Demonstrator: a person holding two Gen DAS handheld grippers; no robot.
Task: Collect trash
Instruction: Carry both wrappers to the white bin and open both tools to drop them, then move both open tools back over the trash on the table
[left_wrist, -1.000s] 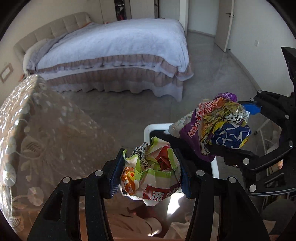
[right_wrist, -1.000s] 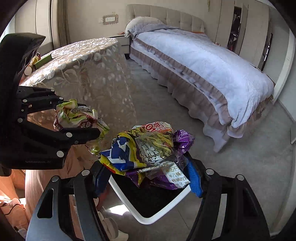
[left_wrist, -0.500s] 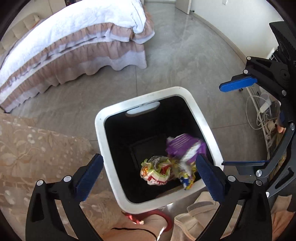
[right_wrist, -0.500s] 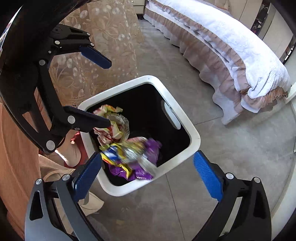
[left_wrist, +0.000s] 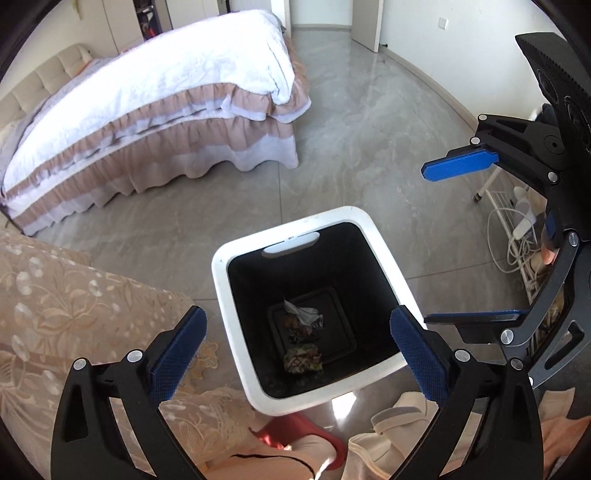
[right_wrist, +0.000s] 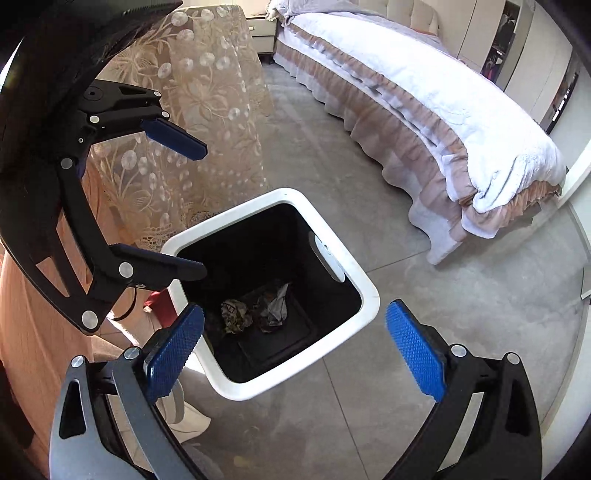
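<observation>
Below, the white-rimmed bin (left_wrist: 236, 314) stands open on bare grey floor (left_wrist: 354, 155), its near-left corner close against the draped table (left_wrist: 74, 314). Crumpled wrappers (left_wrist: 303, 339) lie on its dark bottom. Both the left gripper (left_wrist: 295, 354) and right gripper (right_wrist: 293, 350) hover above the rim, jaws spread wide, nothing between them. The bed (left_wrist: 155, 103) stands well apart.

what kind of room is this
Most likely a bedroom in a home: a made bed with a white cover and frilled skirt, a table under a lace cloth beside it, and a white bin with wrappers on the tiled floor.
</observation>
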